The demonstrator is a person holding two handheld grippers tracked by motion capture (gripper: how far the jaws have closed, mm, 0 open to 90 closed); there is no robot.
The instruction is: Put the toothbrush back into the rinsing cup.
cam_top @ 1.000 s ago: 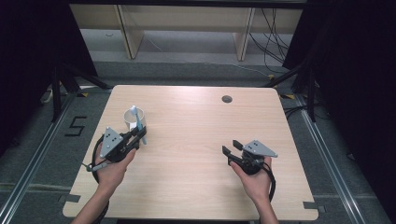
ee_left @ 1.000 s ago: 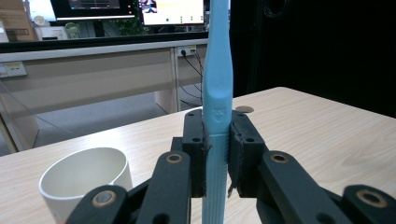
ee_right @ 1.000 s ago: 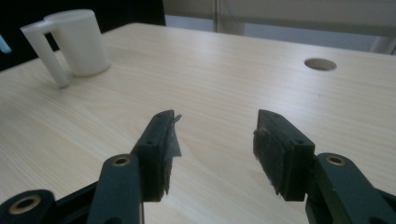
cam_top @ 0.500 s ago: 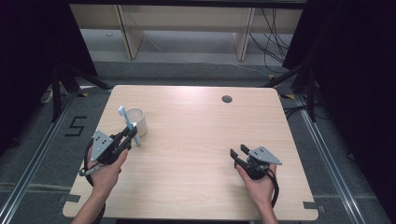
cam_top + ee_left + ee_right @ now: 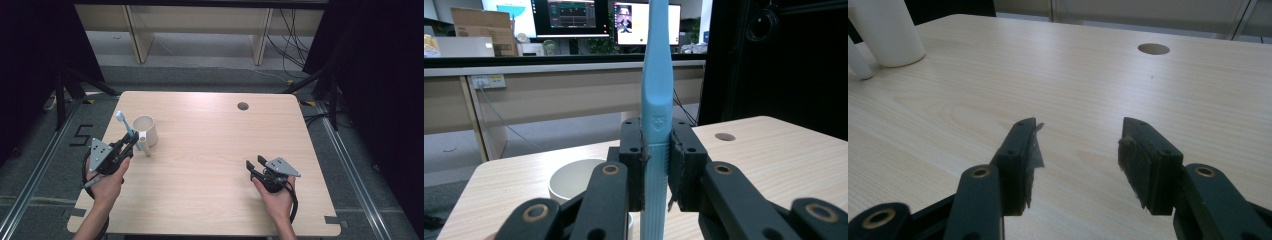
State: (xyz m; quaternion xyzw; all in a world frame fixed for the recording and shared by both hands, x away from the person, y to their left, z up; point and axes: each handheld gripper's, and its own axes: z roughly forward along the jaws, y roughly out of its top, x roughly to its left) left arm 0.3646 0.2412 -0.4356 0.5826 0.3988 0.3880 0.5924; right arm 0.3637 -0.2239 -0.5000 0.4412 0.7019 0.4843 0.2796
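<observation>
A light blue toothbrush (image 5: pixel 126 127) stands nearly upright in my left gripper (image 5: pixel 132 141), head up, just left of a white cup (image 5: pixel 145 131) on the wooden table (image 5: pixel 210 145). In the left gripper view the jaws are shut on the toothbrush's handle (image 5: pixel 656 100), the left gripper (image 5: pixel 656 170) points over the cup's rim (image 5: pixel 574 177), and the brush head is cut off at the top. My right gripper (image 5: pixel 254 163) rests low at the table's right front. Its jaws stand open over bare wood in the right gripper view (image 5: pixel 1080 145).
A short white rod (image 5: pixel 858 60) stands against the cup (image 5: pixel 885 30); I cannot tell what it is. A round cable hole (image 5: pixel 243 106) lies in the table's far right part. Shelving and cables stand beyond the far edge, black curtains at both sides.
The left gripper has drawn back to the left with the toothbrush, whose head was over the cup and now stands left of it. The right hand has hardly moved.
</observation>
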